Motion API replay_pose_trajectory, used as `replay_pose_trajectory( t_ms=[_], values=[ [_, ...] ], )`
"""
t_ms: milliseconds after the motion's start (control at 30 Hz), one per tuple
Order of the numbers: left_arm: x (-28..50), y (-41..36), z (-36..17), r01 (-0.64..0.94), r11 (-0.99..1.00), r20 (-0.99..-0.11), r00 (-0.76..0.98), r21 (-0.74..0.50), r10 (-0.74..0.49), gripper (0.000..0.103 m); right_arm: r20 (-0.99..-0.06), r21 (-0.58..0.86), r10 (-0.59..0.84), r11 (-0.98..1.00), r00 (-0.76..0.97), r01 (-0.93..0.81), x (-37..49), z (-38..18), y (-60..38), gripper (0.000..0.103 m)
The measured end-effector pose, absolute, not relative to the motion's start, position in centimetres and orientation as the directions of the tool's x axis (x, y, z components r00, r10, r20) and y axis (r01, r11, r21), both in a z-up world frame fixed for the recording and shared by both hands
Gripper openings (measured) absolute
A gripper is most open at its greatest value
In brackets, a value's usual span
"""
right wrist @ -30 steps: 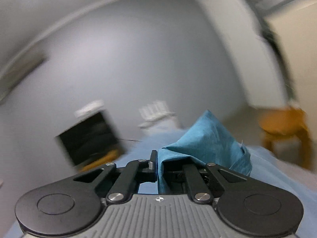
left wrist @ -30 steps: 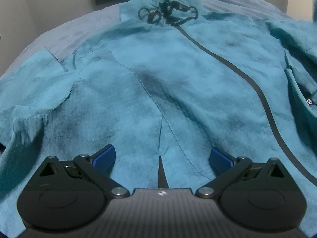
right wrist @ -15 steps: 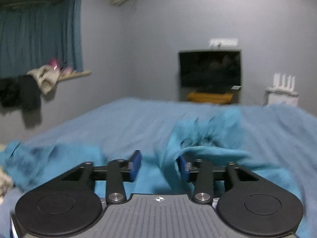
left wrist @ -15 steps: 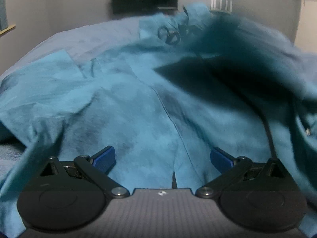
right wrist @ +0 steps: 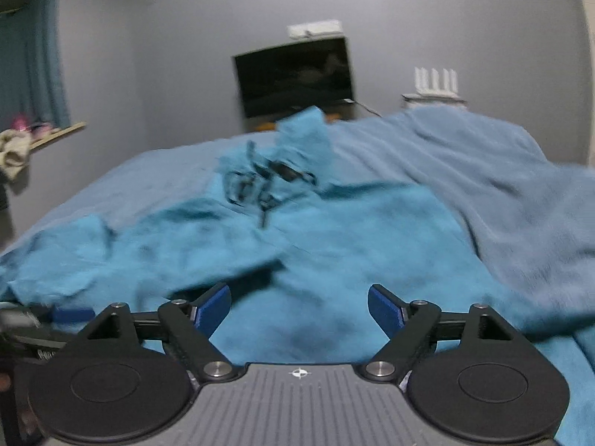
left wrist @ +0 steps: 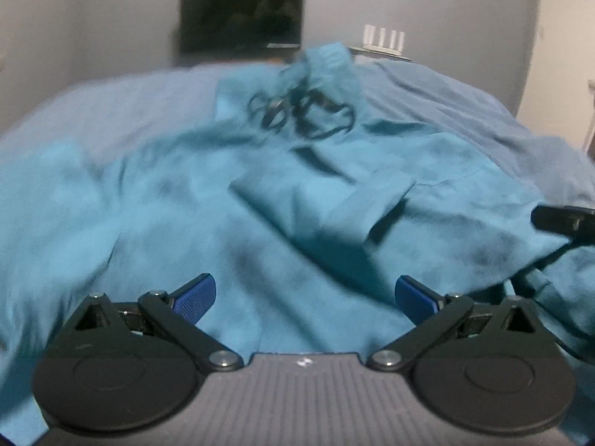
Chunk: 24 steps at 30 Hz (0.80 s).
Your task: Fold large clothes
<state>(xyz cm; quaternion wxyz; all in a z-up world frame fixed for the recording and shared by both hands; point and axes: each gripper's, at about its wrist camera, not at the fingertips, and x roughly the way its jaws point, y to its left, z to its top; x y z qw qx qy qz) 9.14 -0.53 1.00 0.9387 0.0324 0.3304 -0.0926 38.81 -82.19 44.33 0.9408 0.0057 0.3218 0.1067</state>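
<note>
The teal jacket is spread on the bed, filling the frame's middle. The left gripper is held apart; the right gripper is opening, nothing clamped. The next edge should be gripped deeply and pulled flat.

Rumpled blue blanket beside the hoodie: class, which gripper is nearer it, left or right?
Right. The right gripper, jaws opening and empty, has the blanket close on its right; the left gripper hovers farther left, over the hoodie.
</note>
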Motion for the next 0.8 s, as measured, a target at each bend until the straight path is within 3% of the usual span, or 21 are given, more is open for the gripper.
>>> replay_pose_trajectory(
  t_ms=[200, 267, 300, 333, 367, 433, 567, 733, 800],
  values=[
    [14.4, -6.3, 0.4, 0.232, 0.961, -0.657, 0.75, 0.152, -0.077, 0.103, -0.639, 0.055, 0.135, 0.99, 0.757, -0.13, 39.2, 42.7, -83.7, 0.09],
    [15.3, -7.4, 0.1, 0.219, 0.954, -0.653, 0.757, 0.205, -0.033, 0.099, -0.648, 0.035, 0.117, 0.992, 0.752, -0.124, 39.6, 42.4, -83.2, 0.09],
    [15.7, -7.6, 0.0, 0.216, 0.952, -0.65, 0.76, 0.218, -0.023, 0.085, -0.654, 0.032, 0.114, 0.992, 0.748, -0.123, 39.6, 42.1, -83.3, 0.09],
    [16.0, -7.6, 0.0, 0.209, 0.95, -0.649, 0.761, 0.231, -0.009, 0.064, -0.66, 0.032, 0.116, 0.992, 0.742, -0.126, 39.6, 42.0, -83.2, 0.09],
    [16.3, -7.3, 0.0, 0.2, 0.952, -0.655, 0.756, 0.231, 0.0, 0.054, -0.664, 0.033, 0.118, 0.991, 0.738, -0.129, 39.5, 42.0, -83.2, 0.09],
    [16.6, -5.8, 0.3, 0.182, 0.968, -0.661, 0.75, 0.174, -0.022, 0.039, -0.667, 0.031, 0.125, 0.99, 0.734, -0.14, 39.2, 41.9, -83.0, 0.09],
    [15.2, -1.3, 1.6, 0.068, 0.997, -0.622, 0.782, 0.04, -0.028, 0.037, -0.668, 0.024, 0.136, 0.986, 0.732, -0.162, 38.8, 41.9, -82.7, 0.09],
    [13.3, 7.0, 0.6, -0.119, 0.944, -0.649, 0.752, -0.309, -0.118, 0.039, -0.67, 0.032, 0.145, 0.986, 0.728, -0.167, 38.7, 42.1, -82.6, 0.09],
    [12.8, 9.1, -0.7, -0.154, 0.909, -0.664, 0.73, -0.388, -0.159, 0.042, -0.669, 0.033, 0.146, 0.985, 0.729, -0.167, 38.8, 42.1, -82.6, 0.09]
  ],
)
